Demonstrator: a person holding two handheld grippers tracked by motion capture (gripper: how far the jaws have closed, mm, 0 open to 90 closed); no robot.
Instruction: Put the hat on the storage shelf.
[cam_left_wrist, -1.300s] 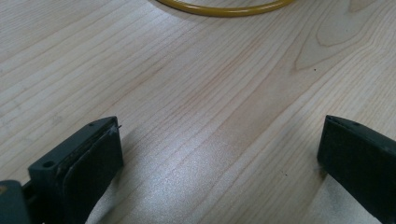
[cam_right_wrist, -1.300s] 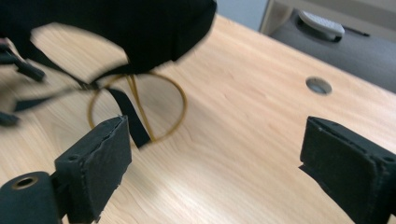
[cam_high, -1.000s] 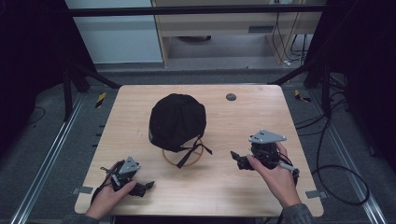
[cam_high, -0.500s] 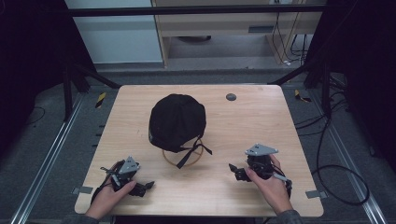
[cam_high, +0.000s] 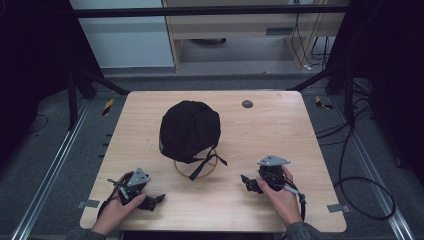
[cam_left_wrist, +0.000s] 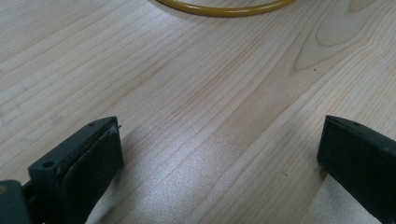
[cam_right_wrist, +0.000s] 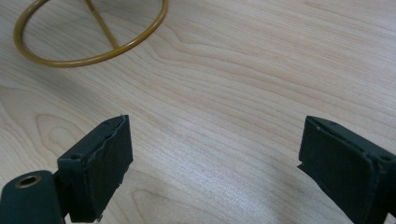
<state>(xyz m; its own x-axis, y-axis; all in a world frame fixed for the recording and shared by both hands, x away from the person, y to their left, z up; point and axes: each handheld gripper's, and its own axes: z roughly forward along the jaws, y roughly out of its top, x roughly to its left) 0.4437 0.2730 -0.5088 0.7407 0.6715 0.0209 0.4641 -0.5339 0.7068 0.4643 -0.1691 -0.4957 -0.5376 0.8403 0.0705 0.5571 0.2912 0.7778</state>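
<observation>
The pale wooden tabletop (cam_high: 280, 135) carries a black fabric cap (cam_high: 189, 130) set on a yellow wire ring stand (cam_high: 195, 168) at its middle, black straps hanging over the ring's front. A small dark round disc (cam_high: 247, 104) lies well apart near the far edge. The left gripper (cam_high: 150, 201) and right gripper (cam_high: 248, 182) rest low near the person's edge, either side of the stand, jaws spread wide and empty over bare wood. This looks like the start of a reach for the cap; next, both must lift and close in on it. Against the earlier frames, the right gripper has drawn nearer the person; the left has stayed put
</observation>
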